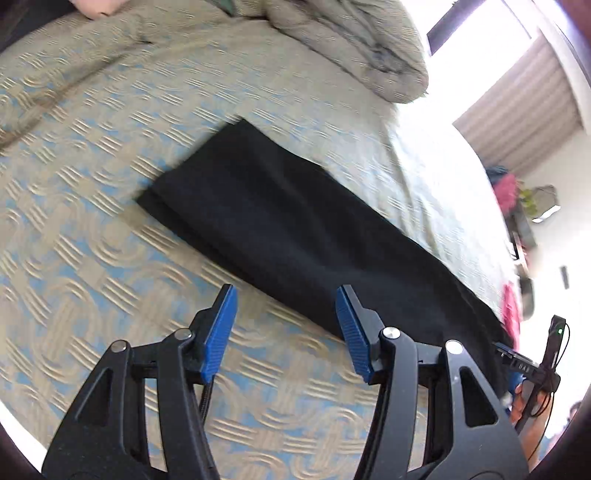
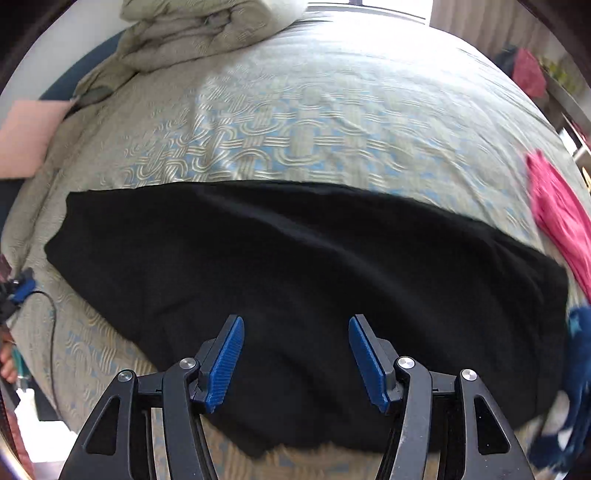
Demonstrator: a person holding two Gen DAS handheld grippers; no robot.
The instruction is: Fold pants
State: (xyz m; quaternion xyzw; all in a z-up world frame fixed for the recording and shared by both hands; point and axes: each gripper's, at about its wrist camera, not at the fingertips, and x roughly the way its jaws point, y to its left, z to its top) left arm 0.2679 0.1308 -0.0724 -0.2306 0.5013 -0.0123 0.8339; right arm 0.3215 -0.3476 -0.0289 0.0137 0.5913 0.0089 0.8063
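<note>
Nearest the lens, the left gripper [image 1: 286, 328] hangs with its blue pads [image 1: 221, 332] spread apart and nothing between them, over the patterned bedspread [image 1: 92, 221] just beside the near long edge of the black pants [image 1: 280, 221]. The right gripper [image 2: 295, 354] is likewise spread wide and empty, directly above the black pants [image 2: 295, 266], which lie flat as a long band across the bed, their near edge close to the mattress side. Past the pants a broad stretch of bedspread [image 2: 314, 122] lies bare up to a bunched quilt [image 2: 192, 33] at the head. A pink garment [image 2: 561, 221] and a dark blue cloth [image 2: 580, 369] crowd the right end; a pink pillow [image 2: 29, 136] sits at the left. A curtained window [image 1: 532, 110] glares beyond the bed.
</note>
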